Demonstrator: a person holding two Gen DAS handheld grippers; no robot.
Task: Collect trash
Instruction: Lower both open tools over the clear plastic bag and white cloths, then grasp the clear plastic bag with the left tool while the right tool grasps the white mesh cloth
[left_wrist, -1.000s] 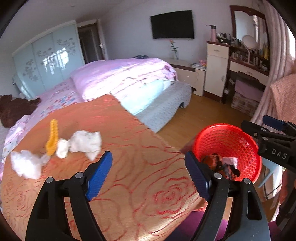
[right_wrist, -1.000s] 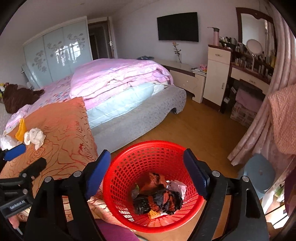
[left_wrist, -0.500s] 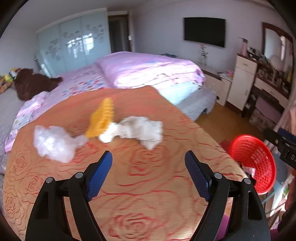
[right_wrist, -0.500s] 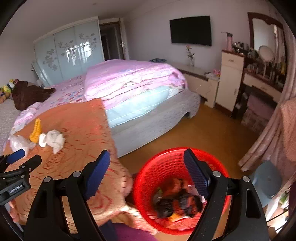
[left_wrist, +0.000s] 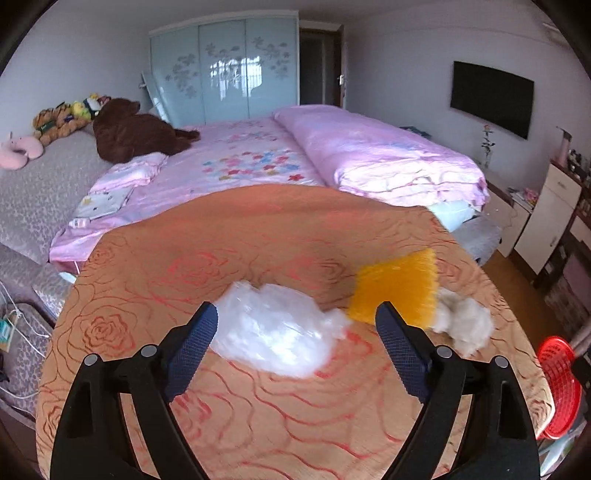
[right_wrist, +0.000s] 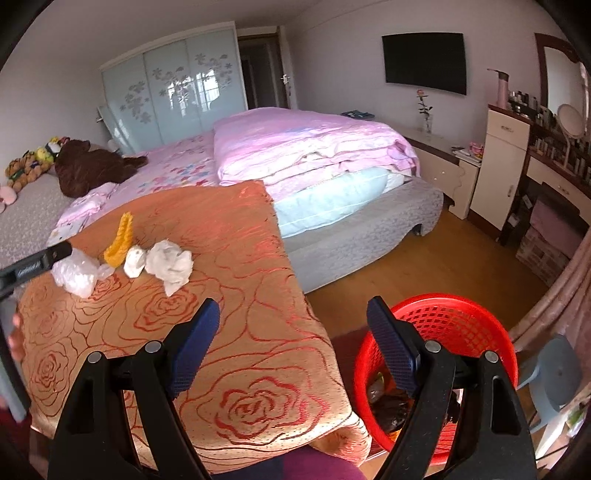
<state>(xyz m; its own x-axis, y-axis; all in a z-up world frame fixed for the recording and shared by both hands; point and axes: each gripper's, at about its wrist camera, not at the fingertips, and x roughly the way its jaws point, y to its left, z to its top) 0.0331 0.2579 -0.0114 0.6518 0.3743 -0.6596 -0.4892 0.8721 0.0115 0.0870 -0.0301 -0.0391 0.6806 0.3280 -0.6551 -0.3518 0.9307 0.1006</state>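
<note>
Left gripper spread wide, jaws just opening further, crumpled clear plastic wrap between them untouched on the orange rose-patterned counter, yellow ribbed scrap and white tissue wad just beyond, right gripper spread and empty, red mesh plastic basket with trash on the floor.

Between the matt, textured blue pads of the left gripper, crinkled glossy clear plastic film is seen on sheeny rose-woven orange cloth; beyond the right-hand pad, a ribbed yellow piece and crumpled matt white paper are seen
</note>
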